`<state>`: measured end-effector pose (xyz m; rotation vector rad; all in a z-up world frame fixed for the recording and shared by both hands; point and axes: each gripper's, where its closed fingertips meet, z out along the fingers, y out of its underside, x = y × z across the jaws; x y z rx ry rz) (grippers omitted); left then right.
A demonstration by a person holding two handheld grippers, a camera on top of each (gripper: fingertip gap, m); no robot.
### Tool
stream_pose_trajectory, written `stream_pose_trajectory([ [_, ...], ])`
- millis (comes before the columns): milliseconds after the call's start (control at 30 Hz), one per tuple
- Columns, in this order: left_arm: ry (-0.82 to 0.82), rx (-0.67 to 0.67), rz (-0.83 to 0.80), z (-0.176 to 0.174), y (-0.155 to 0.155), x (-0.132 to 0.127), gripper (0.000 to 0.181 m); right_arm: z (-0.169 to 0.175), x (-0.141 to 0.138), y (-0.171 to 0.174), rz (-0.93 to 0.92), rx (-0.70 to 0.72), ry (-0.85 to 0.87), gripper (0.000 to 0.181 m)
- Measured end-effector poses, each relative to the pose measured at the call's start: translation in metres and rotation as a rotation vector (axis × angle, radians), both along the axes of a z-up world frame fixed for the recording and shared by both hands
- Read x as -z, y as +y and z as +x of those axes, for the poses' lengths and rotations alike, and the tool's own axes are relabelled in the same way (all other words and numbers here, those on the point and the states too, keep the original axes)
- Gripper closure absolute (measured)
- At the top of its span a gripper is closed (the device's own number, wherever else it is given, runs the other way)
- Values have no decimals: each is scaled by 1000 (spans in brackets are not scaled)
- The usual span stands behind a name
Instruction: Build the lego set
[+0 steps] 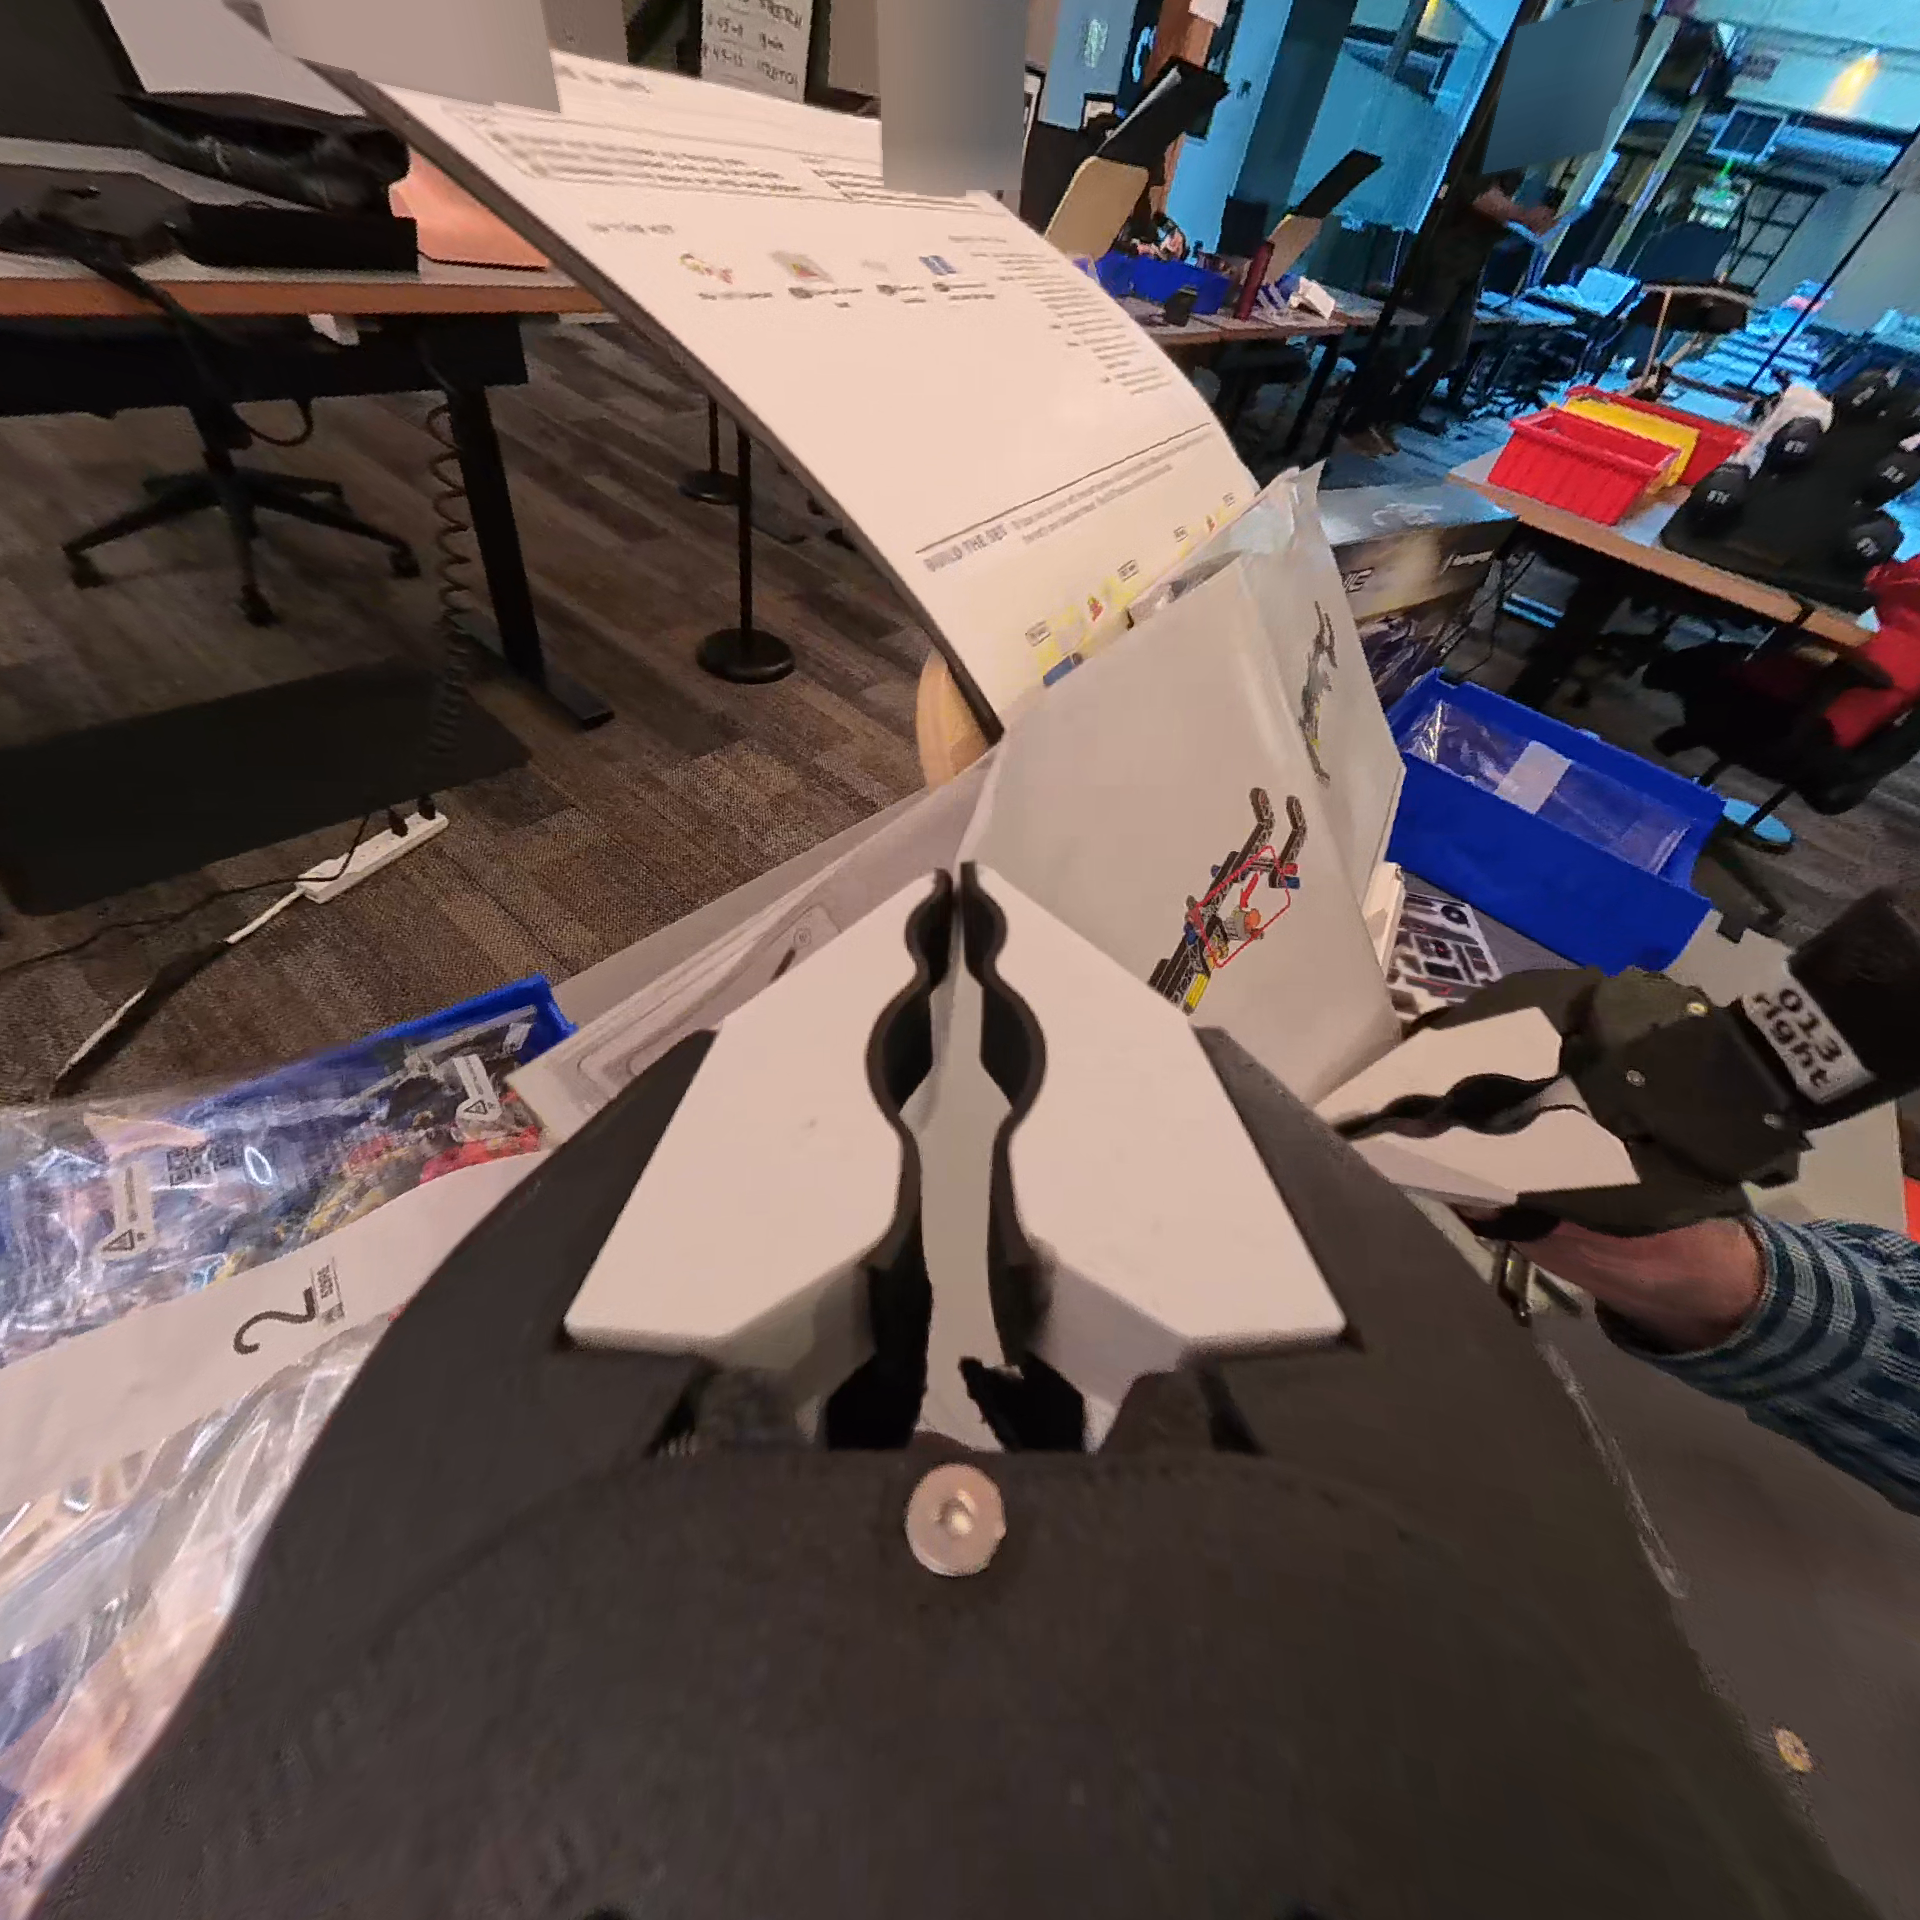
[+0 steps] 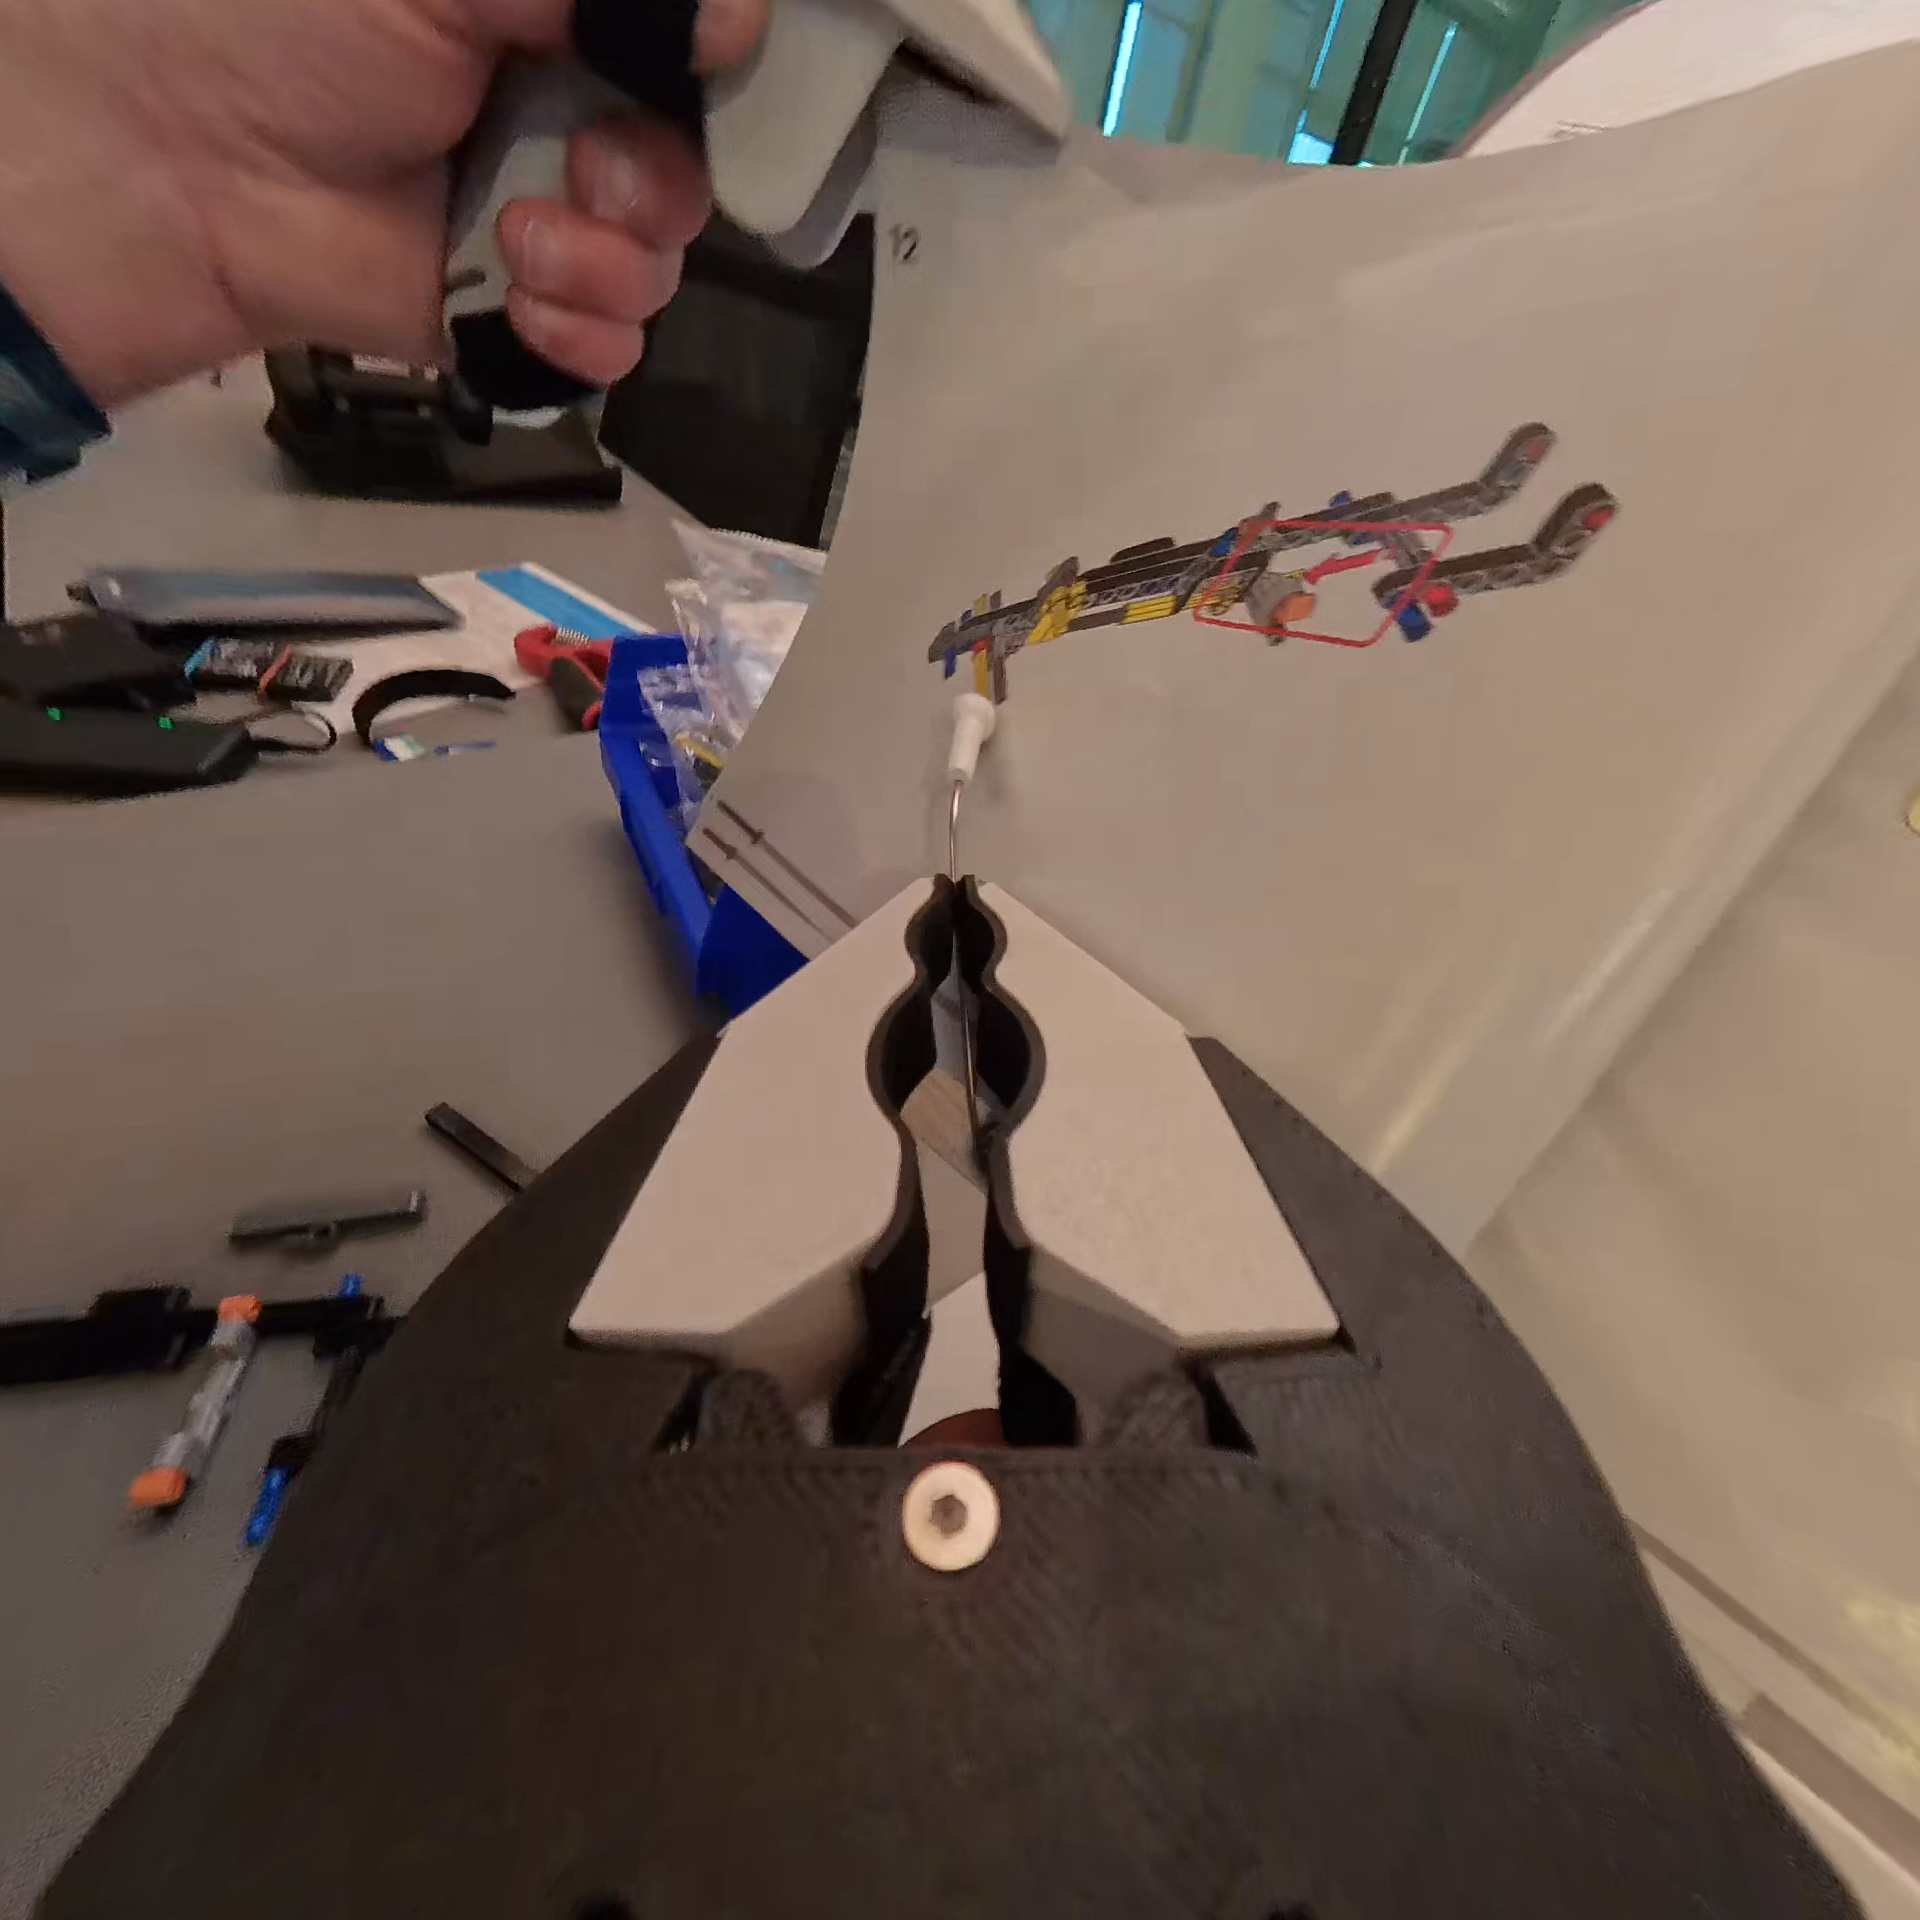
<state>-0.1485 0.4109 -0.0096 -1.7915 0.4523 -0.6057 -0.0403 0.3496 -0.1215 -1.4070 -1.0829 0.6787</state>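
Matte white finger pads on black, grainy printed plastic make up the left gripper (image 1: 957, 883), whose wavy-edged jaws are pinched onto a thin glossy page of the instruction booklet (image 1: 1195, 831), lifted and curling above the bags of lego pieces (image 1: 208, 1164) in crinkled clear plastic. A large stiff white sheet (image 1: 883, 343) arcs behind. At the right edge a hand in a plaid sleeve (image 1: 1652, 1278) holds the right gripper (image 1: 1340, 1117) level, jaws together on the booklet's lower edge.

In the right wrist view, the right gripper (image 2: 957, 883) is closed on the smooth page of the instruction booklet (image 2: 1351, 831), where a printed drawing shows a long beam assembly. The left hand (image 2: 343, 197), blurred, clutches its tool's handle overhead. On the flat grey table (image 2: 312, 987) lie slim black beams and an orange-tipped grey rod (image 2: 197, 1403), beside a blue plastic bin (image 2: 665, 831).
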Motion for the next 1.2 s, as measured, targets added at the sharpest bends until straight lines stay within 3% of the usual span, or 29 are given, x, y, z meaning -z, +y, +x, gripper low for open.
stream_pose_trajectory([
  [467,215,147,-1,68,5,-31,181,-4,10,-7,77,-43,-128,181],
  [667,294,208,-62,95,13,-29,181,-5,11,-7,94,-46,-130,181],
  [867,264,271,-51,138,20,-52,181,-5,11,-8,144,-34,-130,181],
  [1000,315,294,-62,169,33,-50,181,-4,9,-9,181,-21,-106,181],
  [1200,265,385,-69,223,35,-59,181,-5,14,-10,212,-22,-134,181],
])
